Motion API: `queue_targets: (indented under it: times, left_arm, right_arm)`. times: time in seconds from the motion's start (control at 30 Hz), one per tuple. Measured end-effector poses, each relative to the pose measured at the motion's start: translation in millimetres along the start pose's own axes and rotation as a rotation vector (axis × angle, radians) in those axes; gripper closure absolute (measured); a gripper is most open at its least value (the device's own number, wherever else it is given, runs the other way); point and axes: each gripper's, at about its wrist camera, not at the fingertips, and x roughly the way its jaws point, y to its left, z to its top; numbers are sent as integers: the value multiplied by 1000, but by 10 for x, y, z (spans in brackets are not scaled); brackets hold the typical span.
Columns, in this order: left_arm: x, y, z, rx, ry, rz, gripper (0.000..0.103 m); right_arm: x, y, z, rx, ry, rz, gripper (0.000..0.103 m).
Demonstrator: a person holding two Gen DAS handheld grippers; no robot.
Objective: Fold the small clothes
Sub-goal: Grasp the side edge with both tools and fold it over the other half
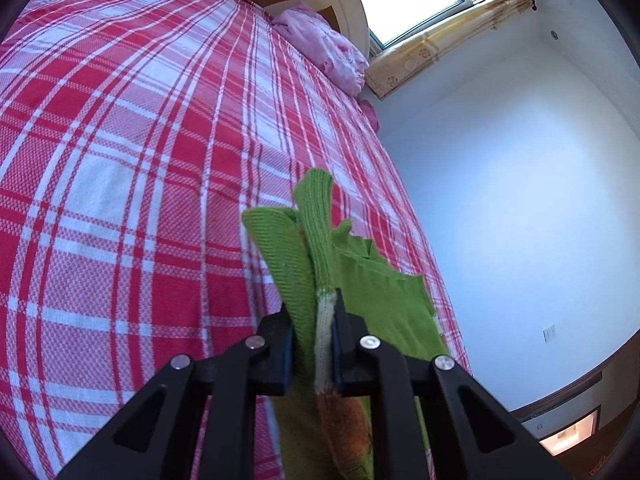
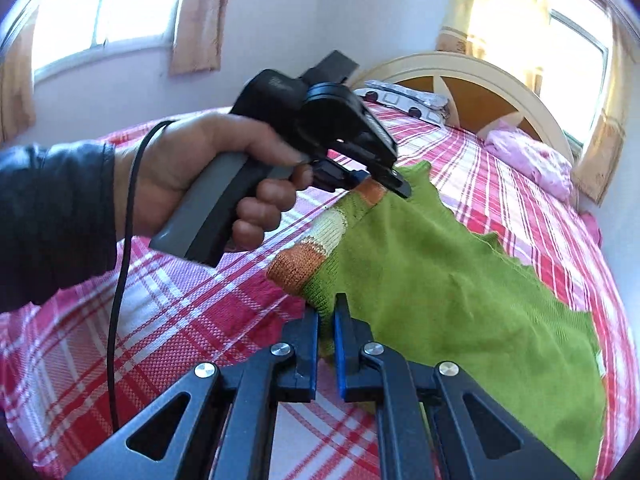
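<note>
A small green knit garment (image 2: 460, 288) with an orange and cream striped band hangs lifted above the red and white plaid bed (image 2: 168, 320). My right gripper (image 2: 327, 312) is shut on its near edge by the striped band. My left gripper (image 2: 380, 184), held in a person's hand (image 2: 208, 172), pinches the far edge of the same band. In the left wrist view the left gripper (image 1: 314, 308) is shut on bunched green and cream fabric (image 1: 316, 240), which sticks up past the fingertips. The garment's lower part drapes to the right.
A pink folded cloth (image 1: 324, 44) and a patterned pillow (image 2: 404, 98) lie by the cream headboard (image 2: 460, 68). Windows with yellow curtains (image 2: 200, 16) stand behind. The bed's right edge meets a white wall (image 1: 520, 180). A black cable (image 2: 124, 240) hangs from the hand.
</note>
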Motion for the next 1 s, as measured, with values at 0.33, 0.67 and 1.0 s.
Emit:
queue_targets:
  times: [0.33,0.67,1.0]
  left_arm:
    - [64,-575,50,27,-64,-80,89]
    - [407,-1196,-16,88,-41,-108,89]
    - [952,-1588,-136,114,38,-134,89]
  right_arm:
    - [-321,-679,-42,239,-76,104,97]
    - [-662,-1411,-377,479,-113,164,97]
    - [-963,-2000,-768,607,-114,158,97]
